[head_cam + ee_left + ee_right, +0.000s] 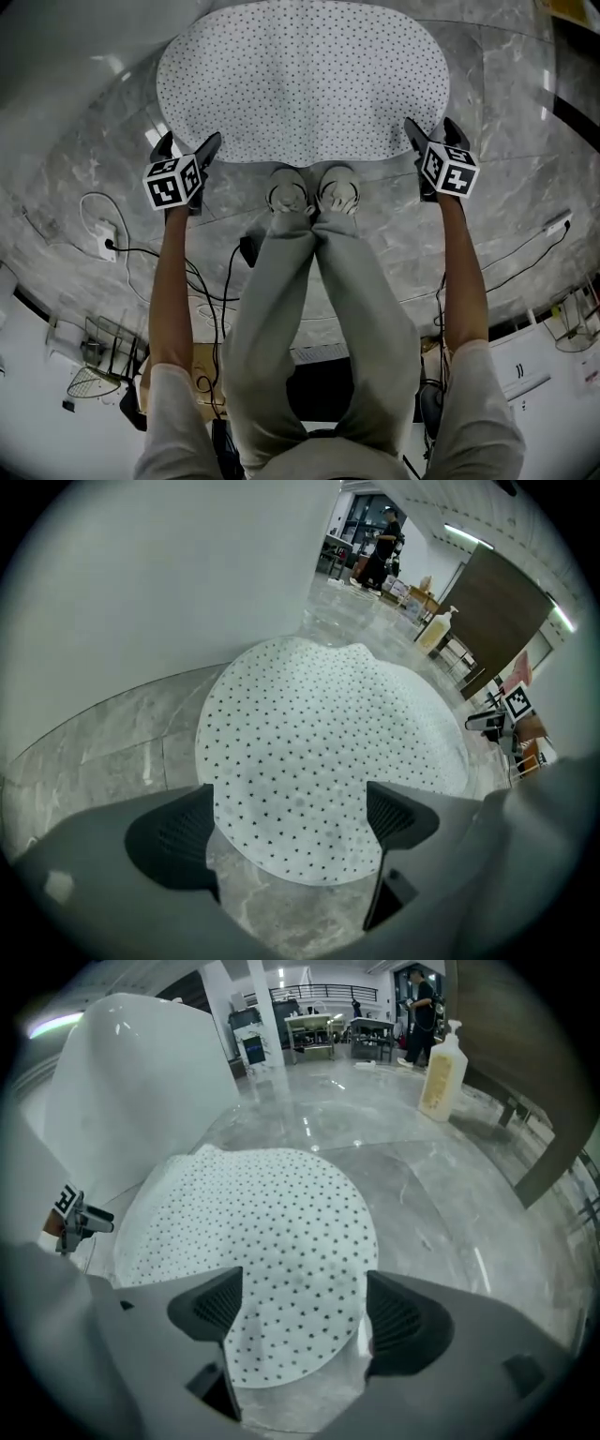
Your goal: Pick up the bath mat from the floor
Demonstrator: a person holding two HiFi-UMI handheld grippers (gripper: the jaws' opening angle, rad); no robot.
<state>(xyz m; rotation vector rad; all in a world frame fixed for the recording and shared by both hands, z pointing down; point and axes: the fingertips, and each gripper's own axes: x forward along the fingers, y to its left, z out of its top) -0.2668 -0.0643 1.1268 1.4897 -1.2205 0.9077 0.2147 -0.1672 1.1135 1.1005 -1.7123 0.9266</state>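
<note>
The bath mat [305, 80] is a white oval with small dark dots, lying flat on the grey marble floor in front of the person's feet. My left gripper [190, 153] hovers at the mat's near left corner, jaws wide apart and empty. In the left gripper view the bath mat [323, 771] shows between and beyond the left gripper [291, 829], with no pad touching it. My right gripper [429, 136] stands at the mat's near right corner, also open. The right gripper view shows the mat's rounded end [281, 1269] under the right gripper [302, 1314], untouched.
A white bathtub wall [131, 1082] curves along the mat's far side. A pump bottle [442, 1071] stands on the floor beyond. The person's shoes [312, 190] rest at the mat's near edge. Cables and a plug [106, 246] lie behind the left arm.
</note>
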